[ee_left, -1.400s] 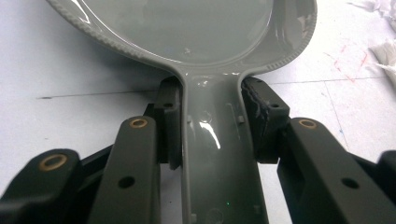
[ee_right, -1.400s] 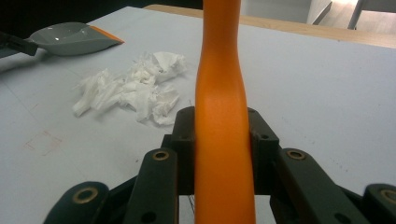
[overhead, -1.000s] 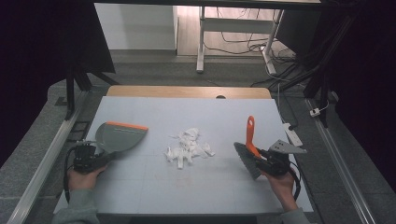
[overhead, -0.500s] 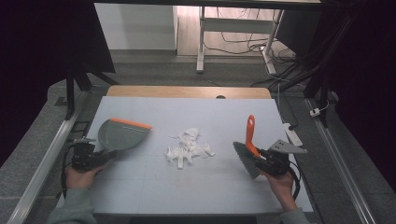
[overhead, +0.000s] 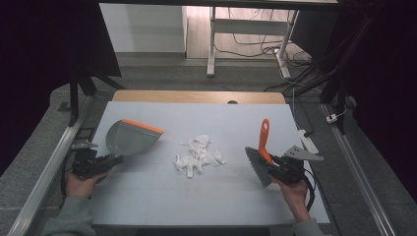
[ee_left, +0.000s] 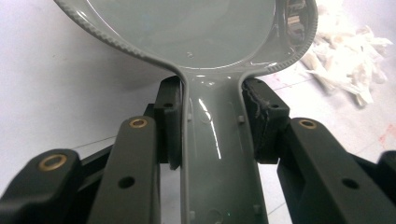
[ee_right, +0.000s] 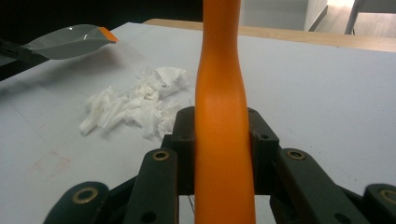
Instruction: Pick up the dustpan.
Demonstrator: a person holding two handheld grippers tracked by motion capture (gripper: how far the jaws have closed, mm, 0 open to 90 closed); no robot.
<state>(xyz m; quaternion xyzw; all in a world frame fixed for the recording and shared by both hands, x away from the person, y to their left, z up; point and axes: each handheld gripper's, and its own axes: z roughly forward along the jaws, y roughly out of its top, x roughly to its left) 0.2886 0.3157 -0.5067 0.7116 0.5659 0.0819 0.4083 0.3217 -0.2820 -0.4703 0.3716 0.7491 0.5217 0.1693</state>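
A grey dustpan (overhead: 130,138) with an orange lip hangs above the table's left side. My left gripper (overhead: 105,161) is shut on its grey handle (ee_left: 219,140), jaws pressed to both sides. A pile of torn white paper scraps (overhead: 197,155) lies in the middle of the table; the scraps (ee_left: 348,56) sit beyond the pan's right rim. At the right, my right gripper (overhead: 271,164) is shut on the orange handle (ee_right: 222,121) of a hand brush (overhead: 259,156), whose grey bristles point toward the pile. The scraps (ee_right: 133,105) and the dustpan (ee_right: 70,41) show to the left of that handle.
The pale table (overhead: 196,196) has a wooden strip along its far edge (overhead: 196,96). Metal rails run along both sides. A desk frame and cables stand on the floor beyond. Bare table surface lies on all sides of the scrap pile.
The dustpan and my left gripper have shifted slightly toward the near left. The right gripper and brush have kept still.
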